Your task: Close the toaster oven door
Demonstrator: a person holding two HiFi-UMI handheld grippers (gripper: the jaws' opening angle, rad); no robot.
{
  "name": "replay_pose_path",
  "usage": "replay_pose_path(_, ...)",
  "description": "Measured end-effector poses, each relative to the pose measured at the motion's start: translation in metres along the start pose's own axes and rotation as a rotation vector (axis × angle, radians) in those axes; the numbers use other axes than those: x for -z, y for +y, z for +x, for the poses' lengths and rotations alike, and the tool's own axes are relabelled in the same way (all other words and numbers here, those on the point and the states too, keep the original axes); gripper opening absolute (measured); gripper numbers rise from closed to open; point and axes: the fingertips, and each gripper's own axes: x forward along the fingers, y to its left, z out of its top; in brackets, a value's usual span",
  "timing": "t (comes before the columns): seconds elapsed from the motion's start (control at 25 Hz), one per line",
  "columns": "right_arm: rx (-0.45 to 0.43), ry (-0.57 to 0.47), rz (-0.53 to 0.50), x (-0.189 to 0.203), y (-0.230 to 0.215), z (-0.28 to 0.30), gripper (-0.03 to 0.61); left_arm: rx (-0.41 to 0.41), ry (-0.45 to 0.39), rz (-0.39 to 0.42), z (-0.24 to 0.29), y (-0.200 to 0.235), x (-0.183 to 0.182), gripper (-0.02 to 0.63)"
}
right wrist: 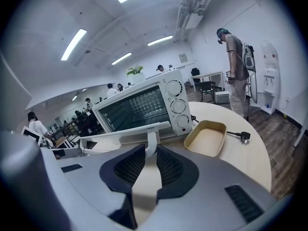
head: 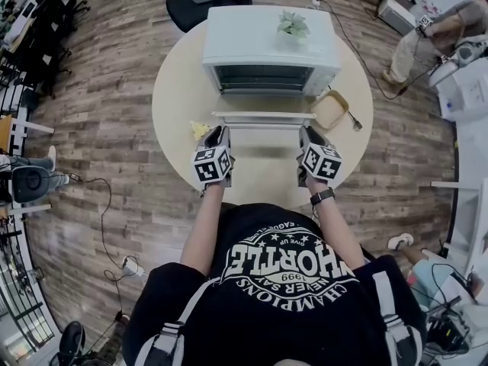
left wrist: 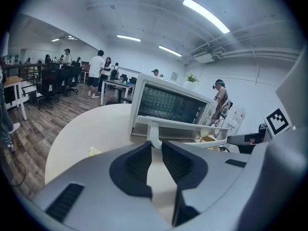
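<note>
A white toaster oven [head: 267,44] stands at the back of a round beige table [head: 175,97], its door [head: 263,117] folded down flat toward me. The door's white handle bar [right wrist: 125,134] runs along its front edge on two short posts. My left gripper [head: 221,133] sits at the left post [left wrist: 154,131], which stands between its dark fingertips, [left wrist: 155,146] in the left gripper view. My right gripper [head: 305,133] holds the right post [right wrist: 151,139] the same way, [right wrist: 150,150] in the right gripper view. Both pairs of jaws stand narrow and close against the posts.
A tan tray [head: 329,110] lies to the right of the door, with a black plug [head: 355,122] beside it. A small yellow scrap [head: 200,130] lies left of the door. A potted plant [head: 293,25] stands on the oven. People and desks fill the room beyond.
</note>
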Motion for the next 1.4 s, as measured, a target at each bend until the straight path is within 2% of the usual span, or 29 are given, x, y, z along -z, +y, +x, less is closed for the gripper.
replay_pose_path(0.92,0.0,-0.034,0.005,-0.025,0.003,0.003,0.095,0.009,-0.021,-0.001,0.004,-0.004,-0.025,0.087)
replay_pose_path(1.12,-0.001,-0.04,0.013,-0.029,0.005,0.004,0.095,0.016,-0.032,-0.029,0.004,-0.003,-0.03,0.086)
replay_pose_path(1.4,0.001,-0.048,0.011,-0.034,0.004,0.005,0.095,0.018,-0.035,-0.029,0.006,-0.005,-0.034,0.086)
